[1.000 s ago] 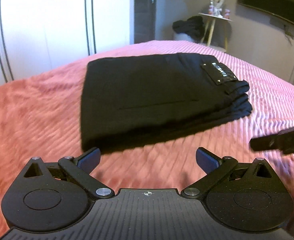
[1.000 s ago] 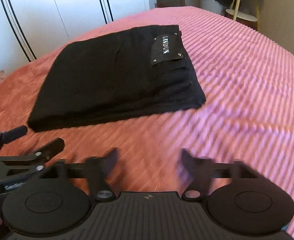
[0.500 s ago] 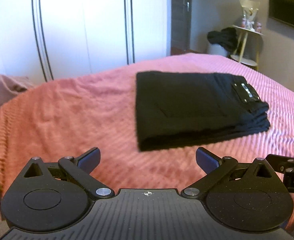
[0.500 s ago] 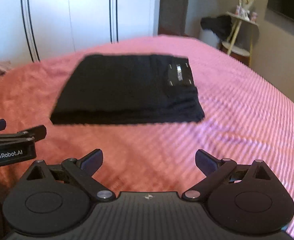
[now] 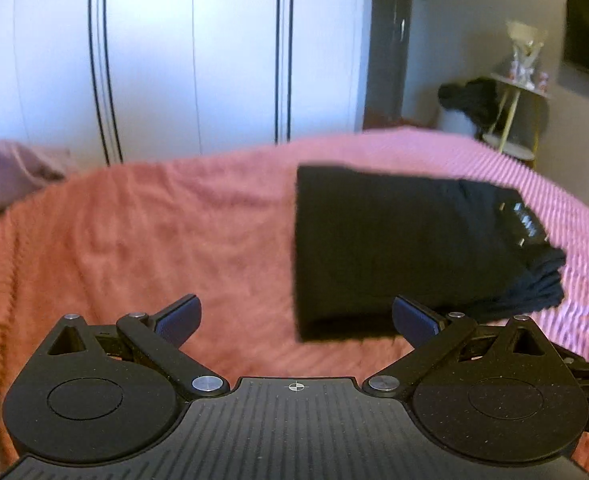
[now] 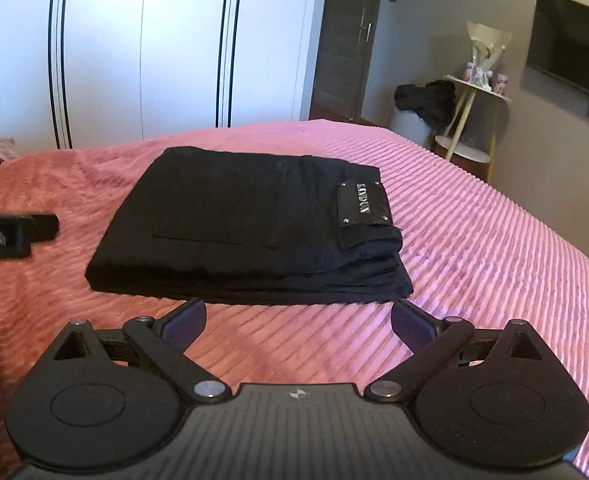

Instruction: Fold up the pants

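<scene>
Lying folded on the pink ribbed bed (image 6: 474, 248), the black pants (image 6: 234, 224) sit before white wardrobe doors (image 6: 142, 48), both grippers' jaws wide and empty short of them.

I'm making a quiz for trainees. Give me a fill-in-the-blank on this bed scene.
1. The folded pants are ___ in colour.
2. They lie on a ribbed ___ bedspread.
3. The jaws of the right gripper are ___ and hold nothing.
4. The leather label faces ___ on the stack.

Missing words: black; pink; open; up
</scene>
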### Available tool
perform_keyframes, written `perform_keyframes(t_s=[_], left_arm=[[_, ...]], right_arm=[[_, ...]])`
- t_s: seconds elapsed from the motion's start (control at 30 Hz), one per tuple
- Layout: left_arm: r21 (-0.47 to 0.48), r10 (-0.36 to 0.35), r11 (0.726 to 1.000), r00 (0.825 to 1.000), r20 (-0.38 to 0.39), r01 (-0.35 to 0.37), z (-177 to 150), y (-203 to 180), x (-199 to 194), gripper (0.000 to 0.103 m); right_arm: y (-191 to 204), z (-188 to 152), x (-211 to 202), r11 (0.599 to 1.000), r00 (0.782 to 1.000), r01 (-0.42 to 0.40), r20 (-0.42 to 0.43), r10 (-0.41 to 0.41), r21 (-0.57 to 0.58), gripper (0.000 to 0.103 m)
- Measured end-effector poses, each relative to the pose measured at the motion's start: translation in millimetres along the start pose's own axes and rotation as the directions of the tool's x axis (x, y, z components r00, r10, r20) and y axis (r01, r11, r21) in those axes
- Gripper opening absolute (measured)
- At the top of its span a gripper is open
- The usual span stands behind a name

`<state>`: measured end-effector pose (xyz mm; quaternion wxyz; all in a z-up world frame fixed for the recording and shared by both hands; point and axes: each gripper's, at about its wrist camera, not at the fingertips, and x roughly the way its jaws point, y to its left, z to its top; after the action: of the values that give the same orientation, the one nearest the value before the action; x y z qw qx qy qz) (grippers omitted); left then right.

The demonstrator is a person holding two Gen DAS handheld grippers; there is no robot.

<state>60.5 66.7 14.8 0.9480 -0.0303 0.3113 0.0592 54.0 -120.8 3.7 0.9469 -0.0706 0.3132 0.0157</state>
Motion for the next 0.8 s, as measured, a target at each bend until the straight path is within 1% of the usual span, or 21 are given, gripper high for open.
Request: perform_keyframes(t_s=[0.1,0.2,0.27,0.37,0.53,0.67,0.8], left_arm=[[0.052,0.017,0.999,1.0,-0.013,-0.017,-10.2,-8.4,18.7,0.103],[0.101,0.026,0.995,1.0,-0.008,-0.025,-18.1,-15.4,31.4,0.103],[0.098,0.014,0.995,0.999,-0.031,-0.011,-20.8,-15.9,40.3,0.103],[0.09,0.004,0.996,0.998,-0.062,0.002,-21.1,-16.0,48.9,0.103],[0.091,0.004,0.996,0.997,-0.071,0.003,-22.1,-14.9,51.7,0.103],[0.08,-0.006,0.997,0.997,-0.073,0.012,-21.3,-13.1,51.8,0.103],[0.09,-0.006,0.996,0.998,-0.07,0.012,-21.5,-15.2,49.4,0.103]], right_arm=[[-2.8,-1.2,17.7,1.0,0.999,-0.01,-0.043,0.011,0.023,0.099],[-6.8,-0.8,29.3,0.998,0.998,-0.008,-0.056,0.011,0.057,0.099],[-7.6,-0.6,36.6,0.998,0.998,-0.004,-0.07,0.009,0.07,0.099],[-4.4,-1.0,42.5,0.999,0.997,-0.002,-0.073,0.006,0.051,0.099],[-0.9,-0.7,46.1,1.0,0.997,-0.005,-0.073,0.007,0.024,0.099],[-2.4,-0.4,45.6,1.0,0.997,-0.002,-0.076,0.004,0.022,0.099],[-4.5,-0.8,41.4,1.0,0.997,-0.004,-0.071,0.006,0.029,0.099]])
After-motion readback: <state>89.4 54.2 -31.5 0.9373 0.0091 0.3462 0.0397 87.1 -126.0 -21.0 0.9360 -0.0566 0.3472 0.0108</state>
